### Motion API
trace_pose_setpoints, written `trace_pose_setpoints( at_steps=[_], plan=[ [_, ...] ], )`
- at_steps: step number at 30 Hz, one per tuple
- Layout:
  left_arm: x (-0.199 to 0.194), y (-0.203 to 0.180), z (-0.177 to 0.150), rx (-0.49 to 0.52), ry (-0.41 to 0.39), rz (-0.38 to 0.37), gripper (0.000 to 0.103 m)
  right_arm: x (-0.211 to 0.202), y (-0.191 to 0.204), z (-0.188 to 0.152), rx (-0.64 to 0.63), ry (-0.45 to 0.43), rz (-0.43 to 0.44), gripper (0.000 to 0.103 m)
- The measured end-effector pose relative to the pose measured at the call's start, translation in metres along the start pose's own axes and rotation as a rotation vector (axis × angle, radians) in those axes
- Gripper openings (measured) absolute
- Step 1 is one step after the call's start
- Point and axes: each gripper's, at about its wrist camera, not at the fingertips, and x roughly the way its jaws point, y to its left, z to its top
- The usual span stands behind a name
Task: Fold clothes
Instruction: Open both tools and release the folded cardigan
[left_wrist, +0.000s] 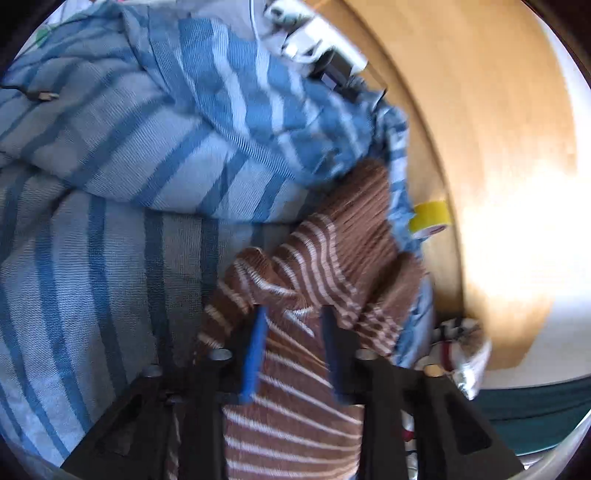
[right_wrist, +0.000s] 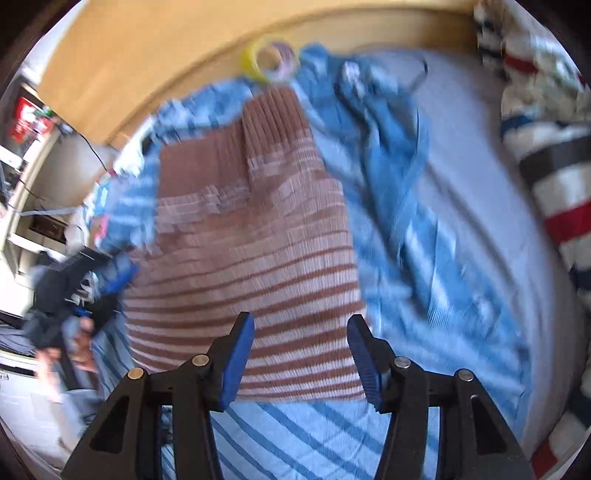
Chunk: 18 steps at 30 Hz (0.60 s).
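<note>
A brown sweater with thin white stripes (right_wrist: 251, 258) lies folded flat on a blue-striped bed cover (right_wrist: 295, 435). In the left wrist view the same sweater (left_wrist: 295, 387) is rumpled, with a sleeve bunched beyond the fingertips. My left gripper (left_wrist: 293, 314) stands open low over it. Cloth lies between the blue pads (left_wrist: 255, 354), which do not press on it. My right gripper (right_wrist: 300, 325) is open above the sweater's near edge, and its pads (right_wrist: 240, 358) are apart from the cloth.
A light blue garment (right_wrist: 399, 206) lies crumpled to the right of the sweater. A yellow tape roll (right_wrist: 271, 61) sits by the wooden board (right_wrist: 147, 55) at the bed's far edge. Black, white and red striped fabric (right_wrist: 554, 192) is heaped at the right. A person's blurred hand (right_wrist: 74, 347) shows at the left.
</note>
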Motion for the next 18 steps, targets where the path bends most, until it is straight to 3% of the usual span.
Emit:
trace_pose_setpoints(
  at_steps=[2, 5, 8, 11, 14, 18],
  plan=[
    [-0.032, 0.002, -0.005, 0.029, -0.081, -0.029, 0.08, 0.025, -0.006, -0.012, 0.019, 0.049, -0.018, 0.057],
    [-0.077, 0.018, -0.027, 0.044, -0.142, -0.039, 0.08, 0.021, -0.019, -0.026, 0.106, -0.012, 0.015, 0.057],
    [-0.094, 0.053, -0.065, -0.069, -0.118, -0.079, 0.08, 0.003, -0.035, -0.05, 0.268, -0.05, 0.094, 0.058],
    [-0.087, 0.08, -0.112, -0.162, -0.102, -0.062, 0.079, -0.007, -0.048, -0.084, 0.417, -0.092, 0.148, 0.06],
    [-0.061, 0.085, -0.146, -0.19, -0.06, -0.075, 0.079, 0.002, -0.051, -0.098, 0.455, -0.082, 0.156, 0.064],
    [-0.034, 0.078, -0.156, -0.206, -0.066, -0.103, 0.078, 0.024, -0.056, -0.098, 0.542, -0.075, 0.274, 0.064]
  ],
)
